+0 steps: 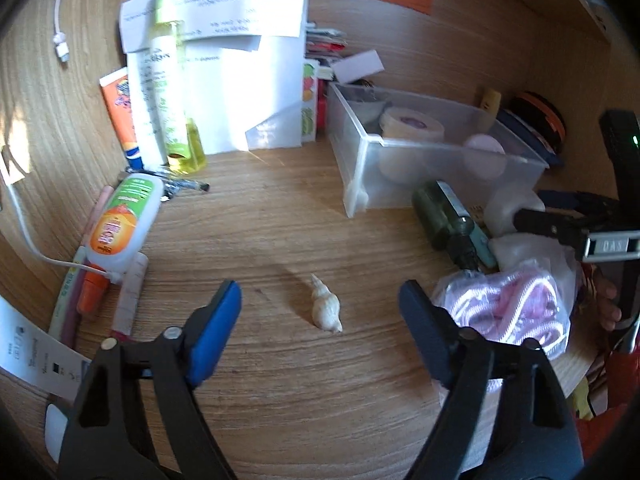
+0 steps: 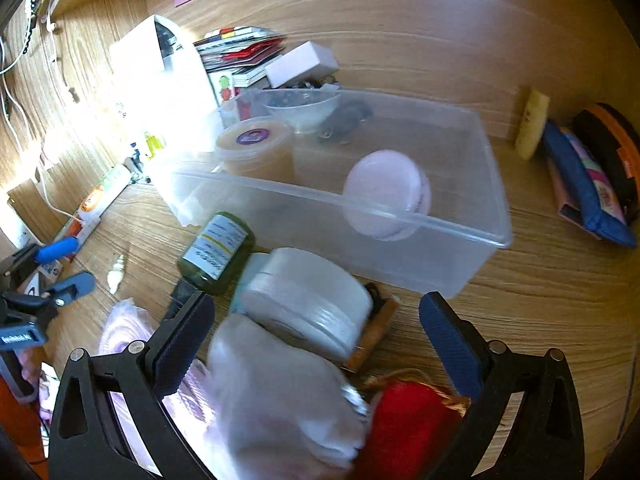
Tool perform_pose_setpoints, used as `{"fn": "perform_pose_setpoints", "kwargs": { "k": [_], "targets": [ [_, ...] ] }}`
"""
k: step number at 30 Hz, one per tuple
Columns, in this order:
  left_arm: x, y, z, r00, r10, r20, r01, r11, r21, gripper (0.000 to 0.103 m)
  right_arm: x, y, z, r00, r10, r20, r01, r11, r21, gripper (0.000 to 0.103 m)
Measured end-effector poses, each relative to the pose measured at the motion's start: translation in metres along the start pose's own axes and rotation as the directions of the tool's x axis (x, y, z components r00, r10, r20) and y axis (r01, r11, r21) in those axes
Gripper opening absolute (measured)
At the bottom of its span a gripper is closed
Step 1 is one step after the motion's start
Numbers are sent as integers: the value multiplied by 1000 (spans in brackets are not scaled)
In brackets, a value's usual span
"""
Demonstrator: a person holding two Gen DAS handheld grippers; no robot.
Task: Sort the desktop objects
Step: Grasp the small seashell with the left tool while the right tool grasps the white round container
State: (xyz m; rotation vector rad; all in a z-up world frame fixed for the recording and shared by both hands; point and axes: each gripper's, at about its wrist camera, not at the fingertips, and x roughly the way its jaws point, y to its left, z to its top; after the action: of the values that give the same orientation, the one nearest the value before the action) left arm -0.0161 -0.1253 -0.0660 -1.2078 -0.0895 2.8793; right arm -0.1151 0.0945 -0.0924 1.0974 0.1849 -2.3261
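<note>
While my left tool (image 1: 320, 312) stands wide around the small shell (image 1: 326, 307) on the table (image 1: 280, 220), touching nothing, the shell could skid or tip as I close. My right tool (image 2: 316, 328), also wide and empty, hovers over a white jar (image 2: 308, 300) that could roll. Behind it, the clear bin (image 2: 472, 236) holds a tan tub (image 2: 256, 148), a pink ball (image 2: 386, 192) and a bowl (image 2: 302, 110).
</note>
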Motion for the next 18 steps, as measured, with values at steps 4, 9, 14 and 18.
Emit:
{"fn": "perform_pose_setpoints", "kwargs": {
  "k": [4,9,14,18],
  "targets": [
    [6,-3,-4,999,-21,-25,22,1000,20,67,9,6,0,1000,-6,-8,6,1000,6,91],
    [15,-5,-7,999,-24,-45,26,999,27,53,14,17,-4,998,-57,6,57,998,-35,79],
    [26,-5,-7,997,-17,-71,19,1000,22,38,17,23,-5,996,-87,19,88,993,-73,68],
    [27,-5,-7,997,-2,-74,4,1000,25,27,16,20,-5,997,-74,21,76,995,-60,68]
  ]
}}
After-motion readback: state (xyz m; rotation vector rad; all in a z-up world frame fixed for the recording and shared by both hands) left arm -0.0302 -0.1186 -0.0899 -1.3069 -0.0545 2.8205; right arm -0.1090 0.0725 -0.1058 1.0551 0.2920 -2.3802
